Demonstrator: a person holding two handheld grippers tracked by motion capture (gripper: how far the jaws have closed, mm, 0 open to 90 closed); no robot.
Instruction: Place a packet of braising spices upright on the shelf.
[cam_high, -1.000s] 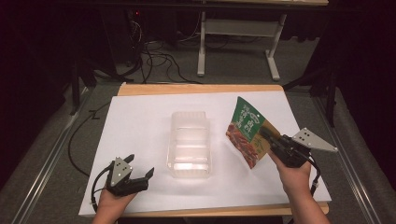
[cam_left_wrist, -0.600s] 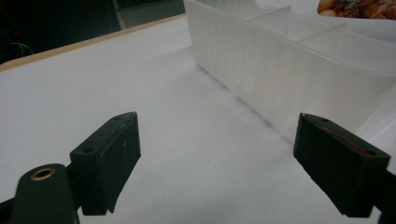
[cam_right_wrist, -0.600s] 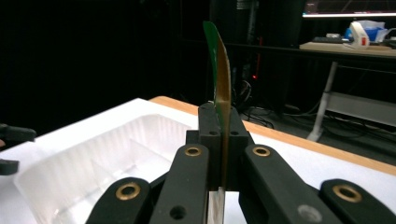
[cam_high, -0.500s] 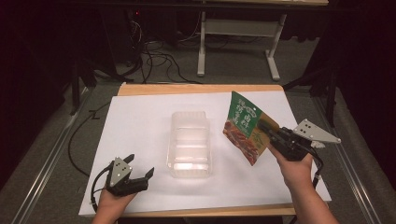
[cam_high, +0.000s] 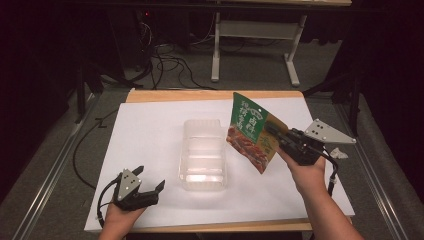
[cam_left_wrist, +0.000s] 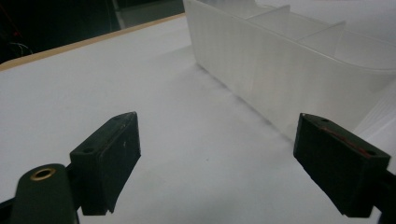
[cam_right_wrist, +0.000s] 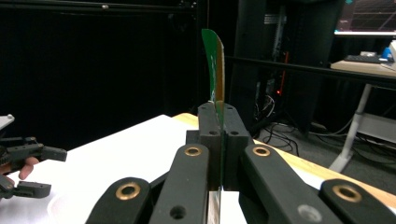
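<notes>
A green snack pouch (cam_high: 250, 129) with a red food picture hangs in the air, tilted, to the right of a clear plastic compartment tray (cam_high: 202, 155). My right gripper (cam_high: 273, 132) is shut on the pouch's right edge. In the right gripper view the pouch (cam_right_wrist: 215, 65) stands edge-on, pinched between the closed jaws of that gripper (cam_right_wrist: 218, 119). My left gripper (cam_high: 150, 176) rests near the table's front left, open and holding nothing. In the left gripper view its jaws (cam_left_wrist: 229, 158) stand wide apart over white paper, with the tray's wall (cam_left_wrist: 261, 79) just beyond on the right.
White paper (cam_high: 150, 130) covers the wooden table (cam_high: 210, 95). Dark floor with cables and a metal desk frame (cam_high: 250, 35) lie beyond the far edge. In the right gripper view the left gripper (cam_right_wrist: 25, 168) shows low at the left.
The right gripper has lifted the pouch a little and carried it left, closer to the tray. The left gripper has stayed where it was.
</notes>
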